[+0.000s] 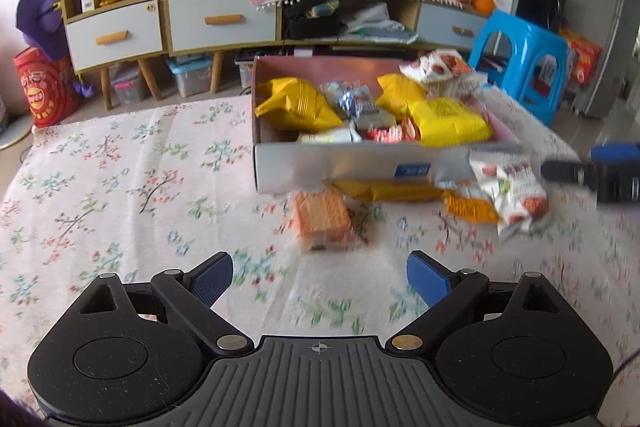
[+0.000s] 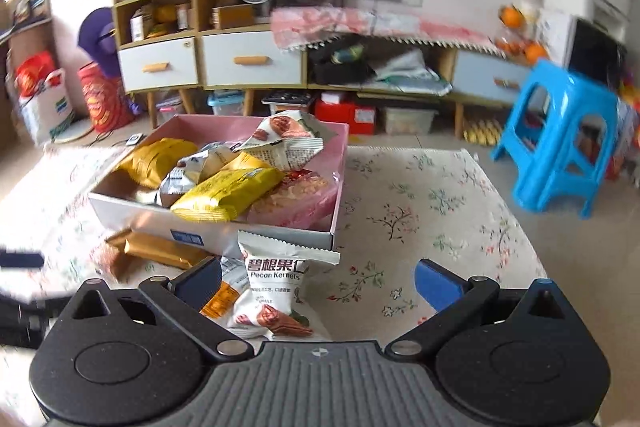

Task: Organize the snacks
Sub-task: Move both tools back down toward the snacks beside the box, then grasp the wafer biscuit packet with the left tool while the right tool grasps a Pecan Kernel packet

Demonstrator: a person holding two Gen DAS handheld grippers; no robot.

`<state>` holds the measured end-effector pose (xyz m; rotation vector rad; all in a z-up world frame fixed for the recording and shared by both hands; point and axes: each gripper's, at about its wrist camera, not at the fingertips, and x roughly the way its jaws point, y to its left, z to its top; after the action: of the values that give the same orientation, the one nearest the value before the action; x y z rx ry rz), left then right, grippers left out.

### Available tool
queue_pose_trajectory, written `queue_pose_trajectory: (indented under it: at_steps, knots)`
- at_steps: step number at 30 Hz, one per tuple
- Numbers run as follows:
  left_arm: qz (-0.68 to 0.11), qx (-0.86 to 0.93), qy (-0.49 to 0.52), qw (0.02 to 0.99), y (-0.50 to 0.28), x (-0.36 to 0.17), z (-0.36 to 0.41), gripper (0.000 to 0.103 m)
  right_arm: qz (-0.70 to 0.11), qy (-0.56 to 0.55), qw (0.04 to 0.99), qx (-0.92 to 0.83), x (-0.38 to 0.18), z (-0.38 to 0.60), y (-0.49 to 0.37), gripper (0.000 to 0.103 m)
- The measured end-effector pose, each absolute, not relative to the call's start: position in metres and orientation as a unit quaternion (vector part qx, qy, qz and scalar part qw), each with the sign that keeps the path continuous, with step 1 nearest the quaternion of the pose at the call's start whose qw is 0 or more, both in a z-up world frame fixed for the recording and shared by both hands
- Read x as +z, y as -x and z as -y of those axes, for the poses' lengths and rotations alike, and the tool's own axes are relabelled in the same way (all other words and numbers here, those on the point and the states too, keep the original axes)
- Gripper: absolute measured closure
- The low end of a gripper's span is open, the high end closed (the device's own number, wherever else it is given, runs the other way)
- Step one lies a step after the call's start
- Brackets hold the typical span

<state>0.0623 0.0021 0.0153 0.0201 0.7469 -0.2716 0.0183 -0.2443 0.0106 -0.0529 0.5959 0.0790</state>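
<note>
The pecan kernel packet (image 2: 276, 291) lies on the flowered worktop (image 2: 420, 211) just in front of the snack box (image 2: 280, 233), between my right gripper's (image 2: 318, 281) wide-spread fingers (image 2: 436, 285), nearer the left one. I judge it light, puffy and crinkly, with slippery film and brittle kernels inside, so I would pinch it gently across the middle or by the flat sealed top edge, not squeeze hard. Beside it an orange packet (image 2: 218, 301) peeks out under my left finger, and a gold bar (image 2: 156, 249) rests against the box front.

My left gripper (image 1: 320, 277) also hangs with fingers (image 1: 212, 277) wide and empty above bare cloth, an orange cracker pack (image 1: 322, 221) just ahead of it.

The left view shows that cracker pack, which the right view barely catches, and my right gripper coming in at its edge. The right view alone gives the packet's lettering, and shows the box's pink wall and how high the snacks pile.
</note>
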Motion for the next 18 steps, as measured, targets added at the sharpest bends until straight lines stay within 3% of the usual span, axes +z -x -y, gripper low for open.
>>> queue_pose_trajectory:
  at_steps: [10, 18]
  knots:
    - [-0.338, -0.108, 0.019, 0.935, -0.088, 0.007, -0.005, 0.013, -0.288, 0.097, 0.949, 0.083, -0.016, 0.227, -0.023, 0.01]
    - [-0.354, -0.108, 0.016, 0.929, -0.094, -0.011, -0.006, 0.038, -0.302, 0.065, 0.947, 0.095, -0.023, 0.222, -0.03, 0.01]
